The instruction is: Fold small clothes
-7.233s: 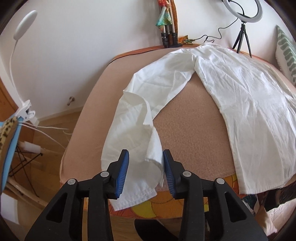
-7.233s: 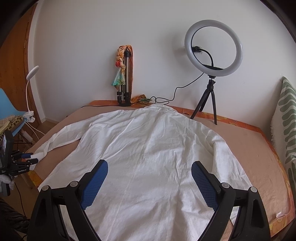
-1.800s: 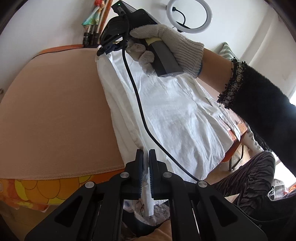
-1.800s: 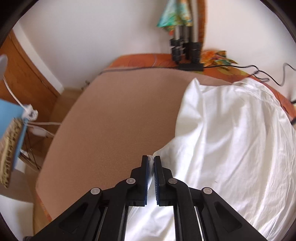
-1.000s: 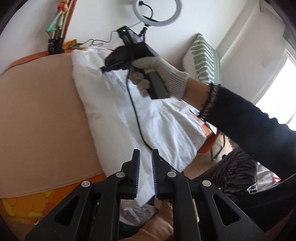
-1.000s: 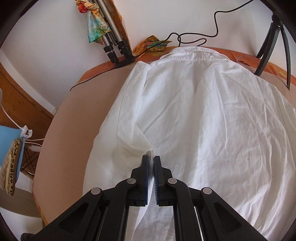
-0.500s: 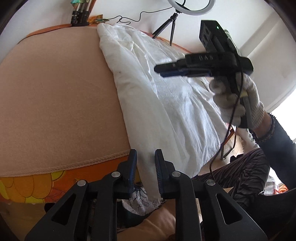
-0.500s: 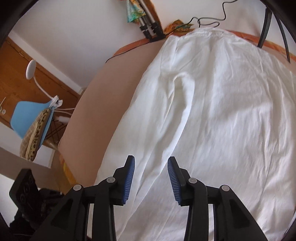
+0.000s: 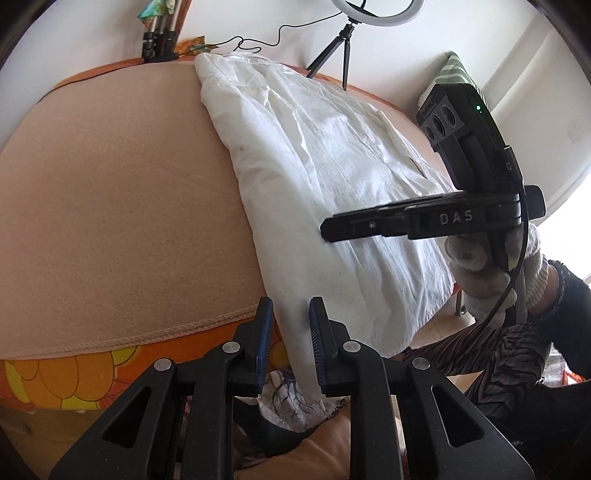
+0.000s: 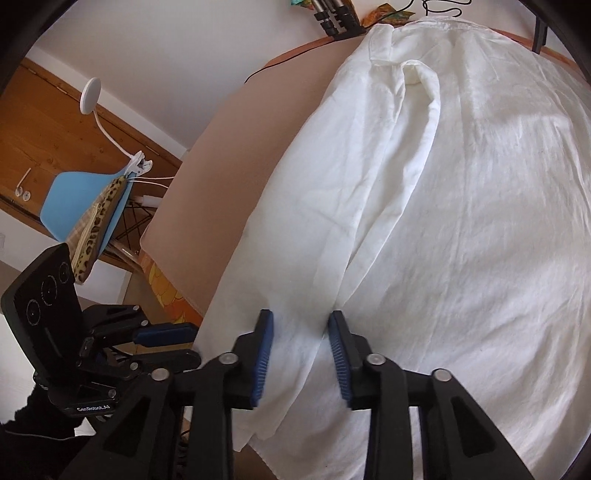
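One white shirt (image 9: 317, 155) lies spread on the tan-covered table (image 9: 110, 192), its collar end far from both tongs, toward the wall, and its hem end hanging over the near edge. In the right wrist view a sleeve (image 10: 376, 192) is folded lengthwise onto the body of the shirt (image 10: 480, 221), forming a long ridge that runs from the shoulder down toward the right gripper (image 10: 300, 356).

The left gripper (image 9: 290, 343) hovers at the table's near edge with its blue pads parted; a narrow strip of the shirt's folded side edge hangs down between them, and the pads do not press on it. The right gripper is also spread, its pads well apart just over the lower part of the shirt, straddling the end of the sleeve ridge without clamping the cloth. From the left wrist view, the right gripper (image 9: 332, 229) appears side-on above the hem, held by a gloved hand (image 9: 491, 273).

Beyond the shirt, past the fingertips, a ring light (image 9: 373, 13) on a small tripod stands at the wall, with a second folded tripod (image 9: 159, 37) to its left. Left of the right gripper sits a blue chair (image 10: 85, 203) with a clip-on lamp (image 10: 92, 96).
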